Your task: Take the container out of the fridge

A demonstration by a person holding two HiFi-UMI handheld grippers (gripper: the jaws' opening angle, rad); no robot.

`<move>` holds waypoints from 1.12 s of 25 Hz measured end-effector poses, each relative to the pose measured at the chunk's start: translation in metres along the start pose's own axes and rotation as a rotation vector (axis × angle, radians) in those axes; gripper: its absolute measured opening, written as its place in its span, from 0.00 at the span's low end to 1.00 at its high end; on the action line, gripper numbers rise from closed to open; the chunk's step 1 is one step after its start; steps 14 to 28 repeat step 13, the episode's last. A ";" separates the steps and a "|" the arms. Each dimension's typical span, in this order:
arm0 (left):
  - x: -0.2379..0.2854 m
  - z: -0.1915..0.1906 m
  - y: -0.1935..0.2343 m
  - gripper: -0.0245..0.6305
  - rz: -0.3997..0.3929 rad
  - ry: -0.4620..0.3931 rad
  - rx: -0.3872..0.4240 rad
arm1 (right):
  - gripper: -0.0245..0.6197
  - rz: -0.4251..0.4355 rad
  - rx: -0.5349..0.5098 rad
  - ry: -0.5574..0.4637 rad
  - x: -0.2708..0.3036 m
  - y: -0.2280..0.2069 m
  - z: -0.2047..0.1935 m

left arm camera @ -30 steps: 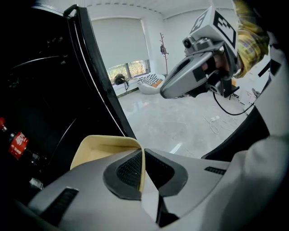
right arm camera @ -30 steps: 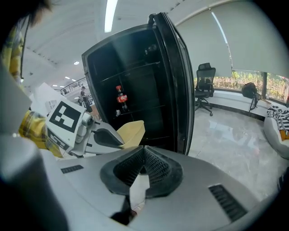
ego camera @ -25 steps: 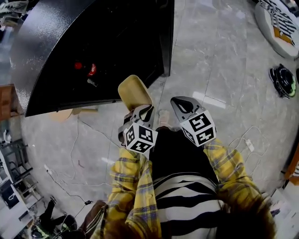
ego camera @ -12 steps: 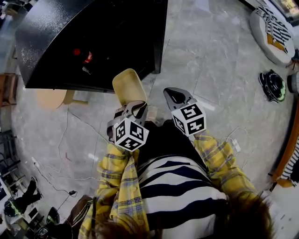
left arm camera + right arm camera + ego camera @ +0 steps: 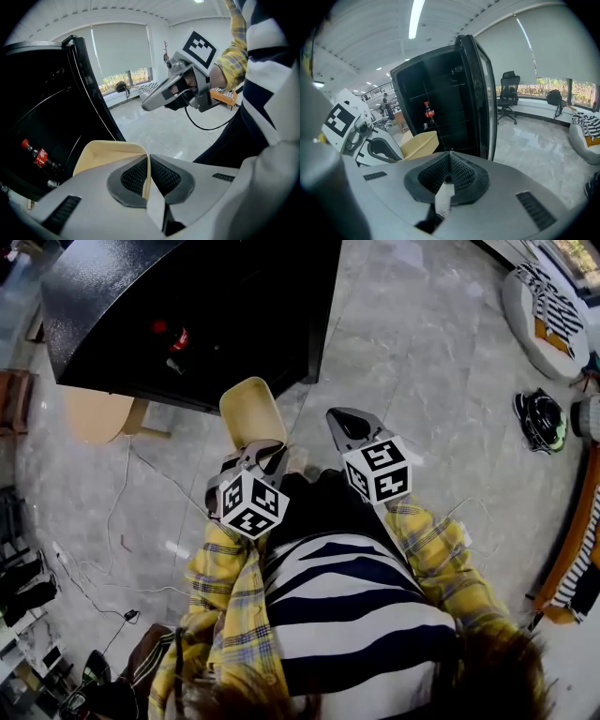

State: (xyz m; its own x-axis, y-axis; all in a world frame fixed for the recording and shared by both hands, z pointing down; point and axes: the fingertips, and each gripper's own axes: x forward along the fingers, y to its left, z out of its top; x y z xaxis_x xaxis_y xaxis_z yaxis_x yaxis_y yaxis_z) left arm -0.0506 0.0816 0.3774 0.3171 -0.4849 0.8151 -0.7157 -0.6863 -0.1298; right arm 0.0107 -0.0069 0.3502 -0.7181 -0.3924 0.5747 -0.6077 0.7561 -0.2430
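Floor (image 5: pixel 422 381): grey marble, beside open black fridge (image 5: pixel 234 306).
Left gripper (image 5: pixel 255 454): jaws clenched on beige container (image 5: pixel 248 411) wall.
Right gripper (image 5: pixel 345 420): jaws pressed together, empty.

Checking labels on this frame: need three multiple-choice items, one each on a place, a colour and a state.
1. Where is the container?
A) on a fridge shelf
B) outside the fridge, in the left gripper
C) lying on the floor

2. Container colour?
A) pale yellow
B) blue
C) green

3. State of the right gripper?
A) shut on the container
B) wide open
C) shut, empty

Answers:
1 B, its wall is pinched between the left jaws, clear of the fridge.
2 A, it looks cream-yellow in every view.
3 C, its jaws meet with nothing between them.
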 end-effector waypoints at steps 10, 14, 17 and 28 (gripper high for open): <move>-0.005 -0.003 0.005 0.08 0.007 0.008 -0.009 | 0.08 0.004 -0.018 -0.010 -0.002 0.005 0.009; -0.007 -0.004 0.005 0.08 0.007 0.007 -0.009 | 0.08 0.004 -0.019 -0.012 -0.001 0.006 0.009; -0.007 -0.004 0.005 0.08 0.007 0.007 -0.009 | 0.08 0.004 -0.019 -0.012 -0.001 0.006 0.009; -0.007 -0.004 0.005 0.08 0.007 0.007 -0.009 | 0.08 0.004 -0.019 -0.012 -0.001 0.006 0.009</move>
